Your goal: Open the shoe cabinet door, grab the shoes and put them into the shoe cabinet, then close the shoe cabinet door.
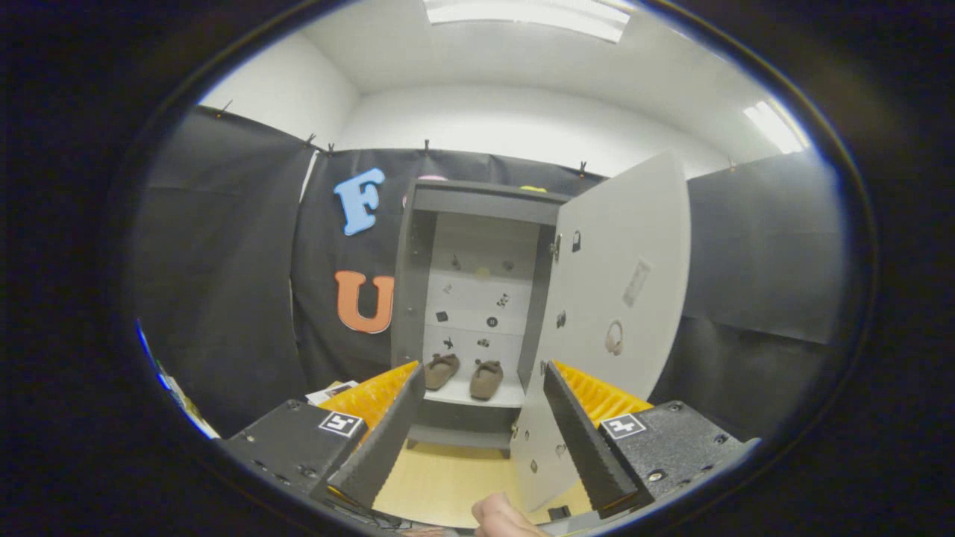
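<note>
Brown slippers sitting side by side on the bottom shelf of the grey shoe cabinet.
Gripper is hanging open and empty before the cabinet, fingers spread, while the cabinet door is standing wide open at its right side.

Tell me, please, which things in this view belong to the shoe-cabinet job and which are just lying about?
Job:
- shoe cabinet, its door swung open
- two brown shoes side by side on the shelf
- gripper, fingers open, holding nothing

Lying about:
- papers on the floor, left of the cabinet
- small stickers on the cabinet's back panel
</note>
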`<state>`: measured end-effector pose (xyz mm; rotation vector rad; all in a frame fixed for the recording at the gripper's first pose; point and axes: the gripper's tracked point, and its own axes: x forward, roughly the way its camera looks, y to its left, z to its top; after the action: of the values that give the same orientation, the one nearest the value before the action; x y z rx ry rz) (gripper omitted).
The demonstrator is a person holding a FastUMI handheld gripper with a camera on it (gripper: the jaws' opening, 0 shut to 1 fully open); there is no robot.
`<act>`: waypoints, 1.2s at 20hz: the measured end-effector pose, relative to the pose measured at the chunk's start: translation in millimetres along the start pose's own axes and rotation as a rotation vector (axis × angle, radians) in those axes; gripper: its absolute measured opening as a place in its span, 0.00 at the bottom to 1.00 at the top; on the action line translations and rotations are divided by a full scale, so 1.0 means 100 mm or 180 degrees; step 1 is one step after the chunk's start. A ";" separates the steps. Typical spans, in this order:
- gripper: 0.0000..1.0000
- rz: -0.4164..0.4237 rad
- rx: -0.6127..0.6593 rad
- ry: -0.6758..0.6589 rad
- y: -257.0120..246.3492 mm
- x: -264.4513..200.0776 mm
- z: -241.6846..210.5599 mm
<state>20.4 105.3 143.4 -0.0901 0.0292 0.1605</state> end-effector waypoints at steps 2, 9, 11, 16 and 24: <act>1.00 0.0049 -0.0088 -0.0101 -0.04 -0.28 0.03; 1.00 0.0142 -0.0248 -0.0338 -0.45 -1.05 -0.05; 1.00 0.0085 -0.0260 -0.0378 -0.68 -1.21 -0.10; 1.00 -0.0068 -0.0057 -0.0341 -1.32 -1.37 -0.32; 1.00 -0.0190 0.0367 -0.0057 -2.43 -0.89 -0.86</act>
<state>-30.0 -155.3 81.8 0.0254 0.0178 0.0998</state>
